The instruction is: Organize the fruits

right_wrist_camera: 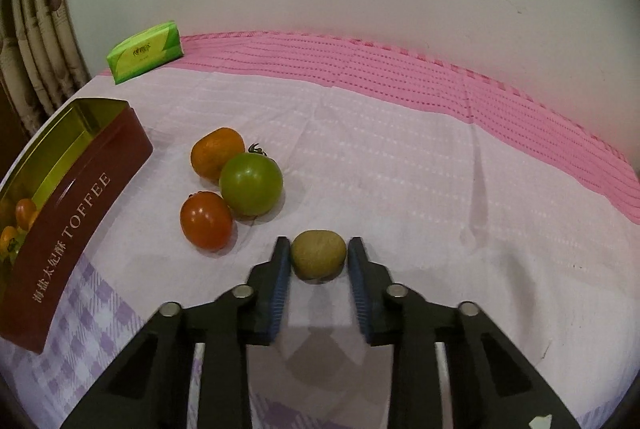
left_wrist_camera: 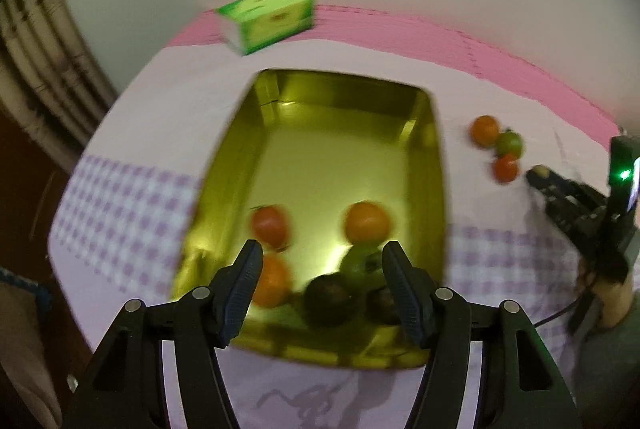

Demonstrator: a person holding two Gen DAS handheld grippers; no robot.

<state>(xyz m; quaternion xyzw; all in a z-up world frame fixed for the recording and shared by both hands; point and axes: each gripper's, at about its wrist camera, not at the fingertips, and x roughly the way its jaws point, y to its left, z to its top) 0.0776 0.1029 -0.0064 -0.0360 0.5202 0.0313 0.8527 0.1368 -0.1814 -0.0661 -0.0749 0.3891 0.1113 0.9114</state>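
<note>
**Bracketing a kiwi while the tin waits**

Looking along your left gripper (left_wrist_camera: 322, 261), you see its jaws spread wide with nothing between them, hovering over the near end of the gold-lined tin (left_wrist_camera: 434, 165). Inside the tin lie a red tomato (left_wrist_camera: 271, 227), an orange (left_wrist_camera: 367, 222), a second orange (left_wrist_camera: 274, 281) partly behind the left finger, a green fruit (left_wrist_camera: 360, 265) and two dark round fruits (left_wrist_camera: 330, 299), all blurred. To the right, on the white cloth (left_wrist_camera: 160, 101), three more fruits sit clustered, and your right gripper (left_wrist_camera: 540, 175) points toward them from the edge.

Looking along your right gripper (right_wrist_camera: 319, 256), you have a fuzzy, brownish-green kiwi (right_wrist_camera: 318, 255) between its fingers. The left pad is at its skin and the right pad just beside it; whether it is actually clamped cannot be told. Just left, a glossy green tomato (right_wrist_camera: 251, 183) touches a dimpled mandarin (right_wrist_camera: 216, 151) and a shiny red tomato (right_wrist_camera: 206, 220). The tin's maroon wall (right_wrist_camera: 76, 225), lettered TOFFEE, stands further left, and a green tissue pack (right_wrist_camera: 146, 55) lies near the back.
</note>
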